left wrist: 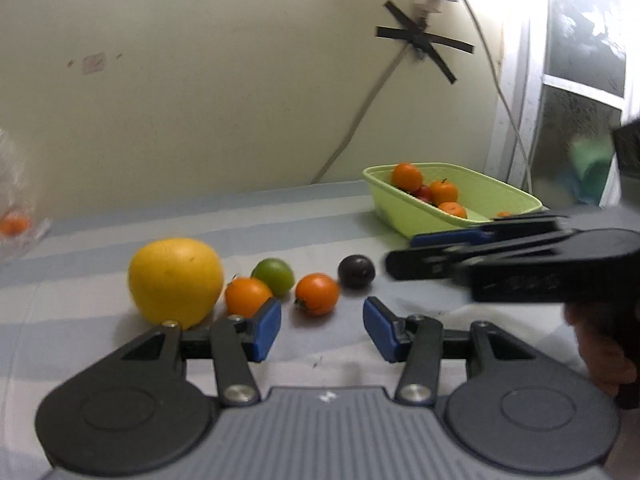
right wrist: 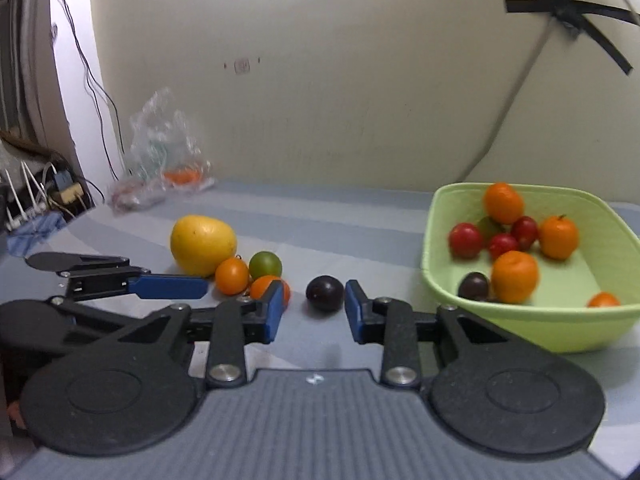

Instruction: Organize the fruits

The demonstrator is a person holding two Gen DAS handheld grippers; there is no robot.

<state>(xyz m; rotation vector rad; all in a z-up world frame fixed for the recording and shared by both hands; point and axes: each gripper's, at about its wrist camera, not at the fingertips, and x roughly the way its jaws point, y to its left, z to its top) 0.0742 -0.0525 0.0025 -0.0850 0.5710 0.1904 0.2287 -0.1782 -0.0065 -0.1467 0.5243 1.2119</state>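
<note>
The dark plum lies on the striped surface dead ahead of the right gripper, just beyond its wide-spread jaws and centred in the gap, the green tub to their right. The left gripper, jaws also wide, faces the orange tomato instead, so the right is better placed for the plum.

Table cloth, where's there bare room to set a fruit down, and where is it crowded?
Bare cloth stretches behind the fruit row, from the plastic bag to the basin. A narrow strip lies between the plum and the basin. Crowded: the grapefruit, two oranges and green fruit bunch together, with both grippers, left and right, open beside them.
</note>
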